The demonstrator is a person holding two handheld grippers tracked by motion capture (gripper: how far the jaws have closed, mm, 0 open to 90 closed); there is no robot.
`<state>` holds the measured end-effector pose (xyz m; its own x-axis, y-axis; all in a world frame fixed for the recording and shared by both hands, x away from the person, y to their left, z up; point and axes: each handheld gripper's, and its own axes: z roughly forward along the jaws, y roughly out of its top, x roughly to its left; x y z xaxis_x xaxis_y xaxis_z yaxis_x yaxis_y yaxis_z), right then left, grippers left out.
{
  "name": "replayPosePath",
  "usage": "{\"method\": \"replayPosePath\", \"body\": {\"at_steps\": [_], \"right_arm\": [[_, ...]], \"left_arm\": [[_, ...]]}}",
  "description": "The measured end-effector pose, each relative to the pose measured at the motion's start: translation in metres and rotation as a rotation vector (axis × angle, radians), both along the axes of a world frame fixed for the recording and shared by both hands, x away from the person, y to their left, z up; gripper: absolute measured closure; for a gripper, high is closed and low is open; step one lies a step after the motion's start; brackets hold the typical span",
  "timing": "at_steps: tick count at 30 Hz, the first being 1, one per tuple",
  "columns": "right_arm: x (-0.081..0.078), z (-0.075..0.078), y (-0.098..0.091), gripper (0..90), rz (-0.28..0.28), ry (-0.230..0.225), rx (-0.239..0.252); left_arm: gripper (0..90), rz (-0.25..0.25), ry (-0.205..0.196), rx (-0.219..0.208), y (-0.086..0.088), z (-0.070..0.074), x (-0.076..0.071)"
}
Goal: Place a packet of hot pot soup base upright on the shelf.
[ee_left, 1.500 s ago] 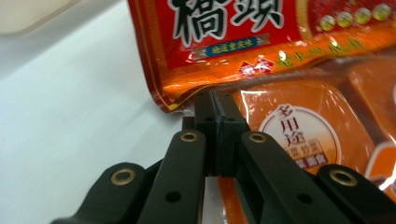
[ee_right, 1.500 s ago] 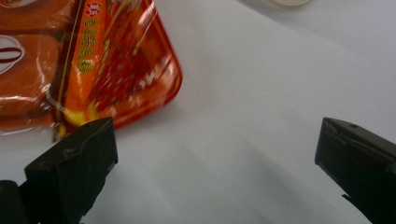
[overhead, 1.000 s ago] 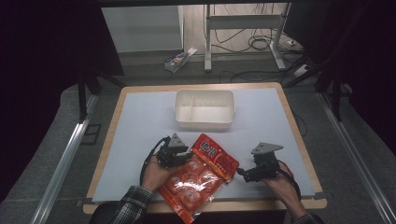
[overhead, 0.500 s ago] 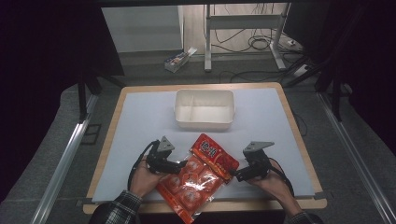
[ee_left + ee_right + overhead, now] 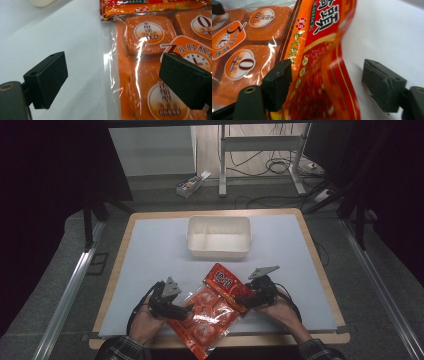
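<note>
1. The snack packet [image 5: 212, 307] lies flat near the front edge of the worktop [image 5: 150, 250], between the 2 hands, its red header card toward the white tray [image 5: 218, 237] and its clear lower part toward the person.
2. The left hand-held gripper [image 5: 186, 309] has just been opening and now stands wide. In the left gripper view its 2 pads straddle the packet's clear side seam [image 5: 110, 75], one pad over bare worktop and the other over the orange sachets, and neither presses on the film. That reads as a grip let go at the left edge.
3. The right hand-held gripper [image 5: 242, 298] has just been closing. In the right gripper view the red header [image 5: 324, 62] stands up between its jaws; the left pad is against the card, the right pad remains apart from it, so it has no hold yet. It appears to be taking over the packet at the stiff end, where the card gives a firmer bite than the slippery film.
4. The packet's lower corner hangs past the worktop's front edge, so a drag toward the person risks tipping it off.
5. A clear stretch of worktop lies between packet and tray, and both sides are open, leaving room to lift and carry forward.
</note>
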<state>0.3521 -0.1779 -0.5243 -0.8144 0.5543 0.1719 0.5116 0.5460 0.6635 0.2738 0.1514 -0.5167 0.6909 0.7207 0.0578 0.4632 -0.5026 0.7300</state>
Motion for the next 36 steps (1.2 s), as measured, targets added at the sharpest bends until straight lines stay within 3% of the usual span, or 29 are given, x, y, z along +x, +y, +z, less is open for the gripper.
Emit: {"method": "replayPosePath", "body": {"at_steps": [7, 11, 19, 25, 36], "right_arm": [[0.008, 0.000, 0.014, 38.5, 0.054, 0.000, 0.000], [0.011, 0.000, 0.025, 52.2, 0.108, 0.030, 0.015], [0.015, 0.000, 0.033, 68.1, 0.110, 0.078, 0.027], [0.019, 0.002, 0.033, 87.0, 0.096, 0.139, 0.063], [0.016, 0.024, 0.035, 88.9, 0.135, 0.113, 0.058]], "left_arm": [[8.3, 0.023, -0.005, -0.025, 0.012, 0.000, -0.007], [8.4, 0.024, -0.009, -0.020, 0.014, 0.000, -0.011], [8.6, 0.021, -0.015, -0.001, 0.013, -0.001, -0.012], [8.6, 0.019, -0.022, 0.016, 0.013, -0.001, -0.012], [8.6, 0.041, -0.037, 0.056, 0.015, -0.003, -0.011]]}}
